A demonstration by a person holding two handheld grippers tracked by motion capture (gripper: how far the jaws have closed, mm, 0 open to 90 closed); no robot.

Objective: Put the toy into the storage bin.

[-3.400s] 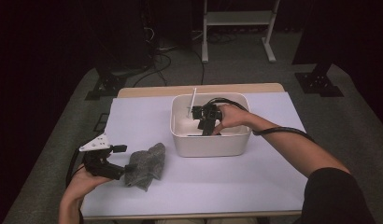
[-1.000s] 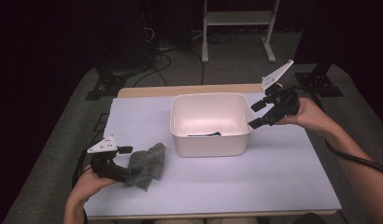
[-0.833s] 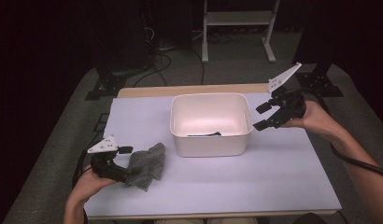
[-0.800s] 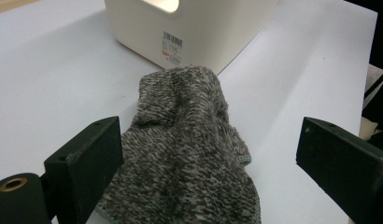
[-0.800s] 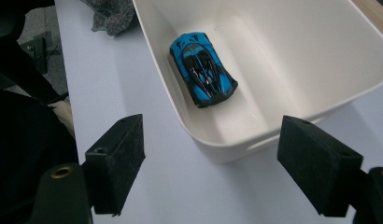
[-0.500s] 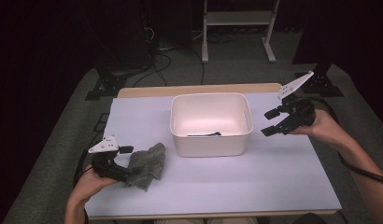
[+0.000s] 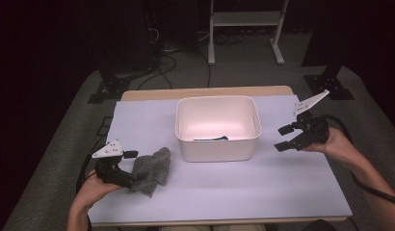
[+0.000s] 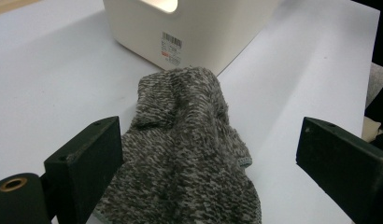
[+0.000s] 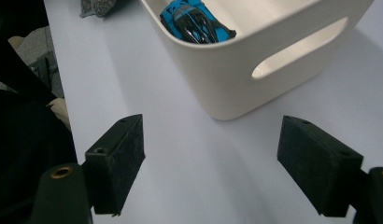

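A grey knitted sock (image 7: pixel 151 169) lies crumpled on the table at the front left, just off the near left corner of a white bin (image 7: pixel 217 147). My left gripper (image 7: pixel 133 174) rests low at the sock. In the left gripper view its jaws stand wide apart (image 8: pixel 208 140) with the sock (image 8: pixel 189 149) between them, and the pads do not press it. My right gripper (image 7: pixel 283 138) hovers to the right of the bin, open and empty (image 9: pixel 213 140). A blue and black toy (image 9: pixel 194 21) lies inside the bin (image 9: pixel 273 65).
A pale lilac cover (image 7: pixel 243 187) spans the table, with a wooden edge (image 7: pixel 205 91) at the back. The bin's side carries a barcode label (image 8: pixel 172 45). Stand legs (image 7: pixel 243 19) and cables lie on the dark floor behind.
My right gripper left the bin, swung out to the right and came down beside the bin's right wall, jaws still open. The left gripper and the sock stayed put.
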